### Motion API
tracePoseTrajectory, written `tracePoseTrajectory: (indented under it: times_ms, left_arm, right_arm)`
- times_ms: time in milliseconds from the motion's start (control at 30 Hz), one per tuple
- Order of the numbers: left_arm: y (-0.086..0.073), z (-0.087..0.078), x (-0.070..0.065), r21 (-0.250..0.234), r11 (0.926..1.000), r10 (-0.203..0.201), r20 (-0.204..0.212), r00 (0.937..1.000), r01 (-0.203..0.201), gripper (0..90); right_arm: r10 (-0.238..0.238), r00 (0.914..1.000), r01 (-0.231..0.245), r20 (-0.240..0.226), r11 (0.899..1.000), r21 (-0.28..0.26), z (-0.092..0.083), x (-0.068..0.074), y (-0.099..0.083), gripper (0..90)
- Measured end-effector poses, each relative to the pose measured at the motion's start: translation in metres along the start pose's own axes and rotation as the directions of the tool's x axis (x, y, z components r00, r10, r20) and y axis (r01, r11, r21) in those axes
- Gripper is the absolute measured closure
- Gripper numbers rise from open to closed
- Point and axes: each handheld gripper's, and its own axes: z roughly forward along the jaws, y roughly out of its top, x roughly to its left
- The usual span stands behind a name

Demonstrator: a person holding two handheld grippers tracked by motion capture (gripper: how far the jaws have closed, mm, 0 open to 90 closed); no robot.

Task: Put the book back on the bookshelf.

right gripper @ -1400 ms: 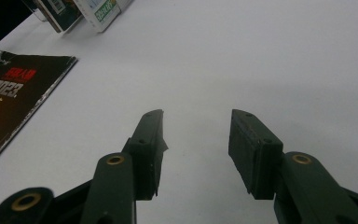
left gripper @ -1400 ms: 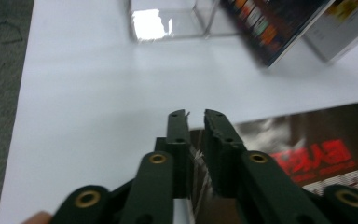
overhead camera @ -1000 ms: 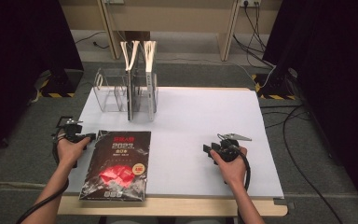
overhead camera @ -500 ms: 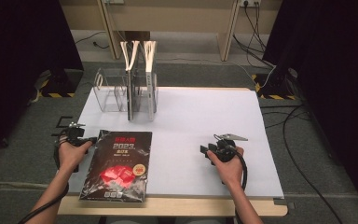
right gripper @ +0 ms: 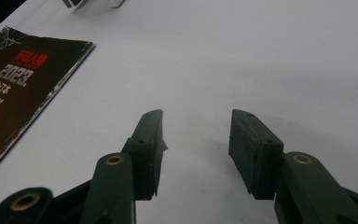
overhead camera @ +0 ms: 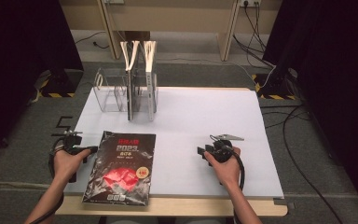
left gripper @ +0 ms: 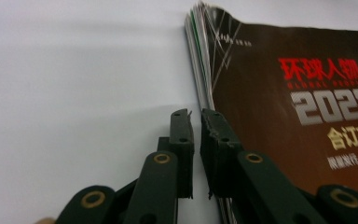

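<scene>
My left gripper (left gripper: 196, 122) lies low at the left edge of the magazine (overhead camera: 121, 165), jaws pointing along the table (overhead camera: 205, 116) towards its spine side. Its jaws stand almost together, with only a thin slit between them, and they have just been easing apart a little. Nothing sits in that slit: one jaw lies over the edge of the cover, beside the stacked page edges, and the other is over bare white table just next to it. From above, my left hand (overhead camera: 66, 161) wraps the gripper from behind, forearm coming in from the bottom left corner at a slant, wrist about level with the tabletop edge.

The magazine lies flat on the near left part of the table, dark cover up with red and white lettering, its lower edge reaching the table's front rim.

My right gripper (right gripper: 196, 140) rests well apart from it on the near right part of the table, jaws spread wide with nothing but white surface between them. My right hand (overhead camera: 226, 163) holds it with the jaws aimed left, towards the magazine, forearm rising straight from the bottom edge.

A clear rack (overhead camera: 116, 91) holding upright books stands at the far left of the table.
</scene>
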Motion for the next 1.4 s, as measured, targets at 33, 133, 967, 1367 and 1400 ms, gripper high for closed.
tracePoseTrajectory:
  times_ms: [33,133,967,1367,1400]
  left_arm:
    - [-0.002,-0.002,0.0,0.012,0.9999,-0.004,0.007,1.0,0.004,82.8]
    - [-0.007,-0.005,-0.004,0.018,0.9997,-0.019,0.011,0.9998,0.019,84.2]
    - [-0.019,0.006,-0.074,0.097,0.9935,0.054,0.063,0.9966,-0.06,81.8]
    - [-0.024,0.012,-0.104,0.107,0.9835,0.137,0.084,0.987,-0.146,81.1]
    - [-0.024,0.012,-0.105,0.109,0.9823,0.143,0.088,0.9859,-0.152,80.7]
  right_arm:
    - [-0.012,0.9999,0.012,-0.001,1.0,0.0,0.001,0.0,0.0,55.2]
    - [-0.01,0.9999,0.01,-0.009,1.0,0.007,0.003,0.004,0.001,55.2]
    - [-0.046,0.9968,0.051,-0.065,0.995,0.088,0.029,0.032,0.005,54.4]
    - [-0.046,0.9969,0.053,-0.064,0.993,0.108,0.037,0.035,0.011,53.7]
    - [-0.052,0.9964,0.059,-0.068,0.993,0.103,0.039,0.035,0.012,53.7]
